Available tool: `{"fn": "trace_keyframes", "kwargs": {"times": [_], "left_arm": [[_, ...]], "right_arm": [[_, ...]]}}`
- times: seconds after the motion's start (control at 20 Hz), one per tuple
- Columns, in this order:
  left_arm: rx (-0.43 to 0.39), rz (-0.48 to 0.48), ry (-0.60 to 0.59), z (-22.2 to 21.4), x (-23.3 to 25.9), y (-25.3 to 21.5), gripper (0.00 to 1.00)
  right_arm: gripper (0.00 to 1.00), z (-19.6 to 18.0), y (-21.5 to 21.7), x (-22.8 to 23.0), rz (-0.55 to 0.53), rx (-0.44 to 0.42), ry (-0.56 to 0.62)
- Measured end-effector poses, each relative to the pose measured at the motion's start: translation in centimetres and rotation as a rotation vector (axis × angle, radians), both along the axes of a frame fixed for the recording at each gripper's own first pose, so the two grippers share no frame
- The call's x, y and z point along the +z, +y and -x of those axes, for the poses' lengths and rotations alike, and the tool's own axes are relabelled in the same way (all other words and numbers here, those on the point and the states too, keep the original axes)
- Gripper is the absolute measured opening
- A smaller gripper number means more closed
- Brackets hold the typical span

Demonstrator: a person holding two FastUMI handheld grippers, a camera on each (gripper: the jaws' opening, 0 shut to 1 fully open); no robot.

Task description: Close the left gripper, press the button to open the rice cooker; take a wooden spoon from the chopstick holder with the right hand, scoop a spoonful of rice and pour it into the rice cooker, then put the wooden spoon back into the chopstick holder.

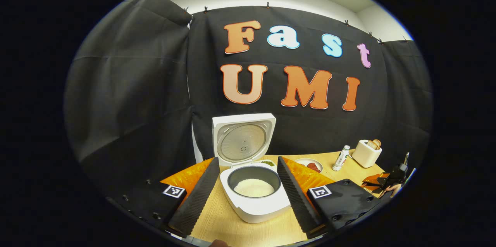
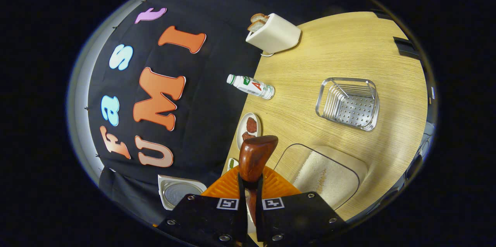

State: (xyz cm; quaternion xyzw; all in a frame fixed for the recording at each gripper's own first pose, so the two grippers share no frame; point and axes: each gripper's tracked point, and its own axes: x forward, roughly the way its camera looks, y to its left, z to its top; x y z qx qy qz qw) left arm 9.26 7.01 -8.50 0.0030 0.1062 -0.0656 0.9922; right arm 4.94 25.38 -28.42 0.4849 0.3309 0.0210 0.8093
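the right tool (image 2: 251, 191) is clamped on the wooden spoon (image 2: 254, 158), bowl forward and tipped sideways, likely done pouring. the rice container (image 2: 325, 177) lies just beside it on the tabletop (image 2: 348, 53). the left tool (image 1: 248, 192) hangs spread open, framing the rice cooker (image 1: 254, 196), lid up, rice inside.

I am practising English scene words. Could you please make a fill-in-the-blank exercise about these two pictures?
1. The rice cooker has its lid ____.
2. The right gripper is shut on the wooden ____.
3. The toaster holds slices of ____.
4. The left gripper has its fingers ____.

Missing words: open; spoon; bread; open
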Motion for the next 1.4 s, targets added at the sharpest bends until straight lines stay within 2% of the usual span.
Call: {"fn": "trace_keyframes", "kwargs": {"times": [0.25,0.75,0.95,1.4], "left_arm": [[-0.008,0.002,-0.002,0.1,0.1,0.0,1.0],[-0.043,0.027,0.018,1.3,-0.6,0.1,1.0],[-0.034,0.027,0.03,1.6,-1.2,1.1,1.0],[-0.036,0.036,0.013,1.7,-0.4,2.6,1.0]], "right_arm": [[0.08,-1.5,3.8,4.0,-0.04,0.023,-0.044],[0.08,-3.9,13.9,9.3,-0.017,0.143,-0.142],[0.08,-4.6,17.7,11.1,-0.015,0.183,-0.177],[0.07,-6.1,25.3,12.7,0.114,0.279,-0.269]]}}
